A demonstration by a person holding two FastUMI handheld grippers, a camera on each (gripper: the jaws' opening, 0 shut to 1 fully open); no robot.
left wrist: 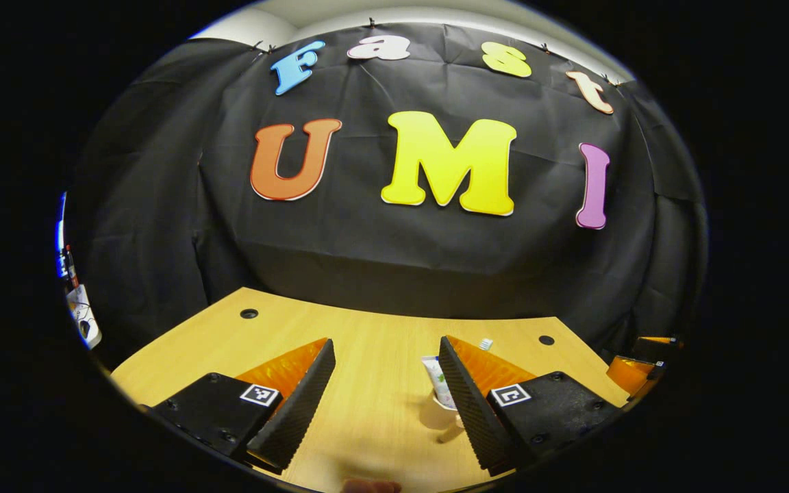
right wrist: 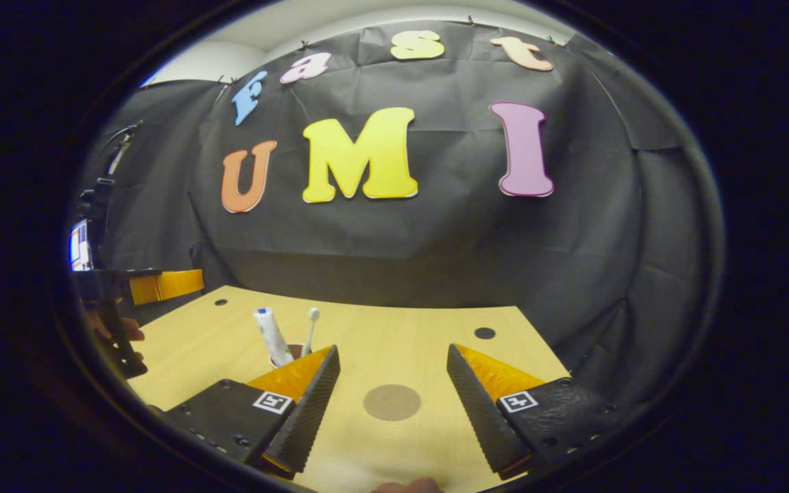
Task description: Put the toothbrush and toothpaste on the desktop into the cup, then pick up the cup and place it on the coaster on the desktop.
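Observation:
A small cup (left wrist: 434, 415) stands on the wooden desktop (left wrist: 374, 397), partly hidden behind my left gripper's right finger. A white toothpaste tube (left wrist: 437, 378) stands in it, and the toothbrush head (left wrist: 485, 344) peeks over that finger. My left gripper (left wrist: 386, 341) is open with nothing between its fingers. In the right gripper view the cup (right wrist: 293, 352) holds the toothpaste (right wrist: 272, 336) and the toothbrush (right wrist: 311, 329) upright, just behind my left finger. A round brown coaster (right wrist: 392, 402) lies on the desktop (right wrist: 394, 329) below my open right gripper (right wrist: 392, 348).
The desktop has small dark cable holes (left wrist: 249, 313) (right wrist: 484, 333) near its back corners. The black cloth wall rises right behind the back edge. The other gripper (left wrist: 641, 363) is at the far right of the left gripper view. A hand (right wrist: 117, 332) holds the left gripper (right wrist: 155, 285).

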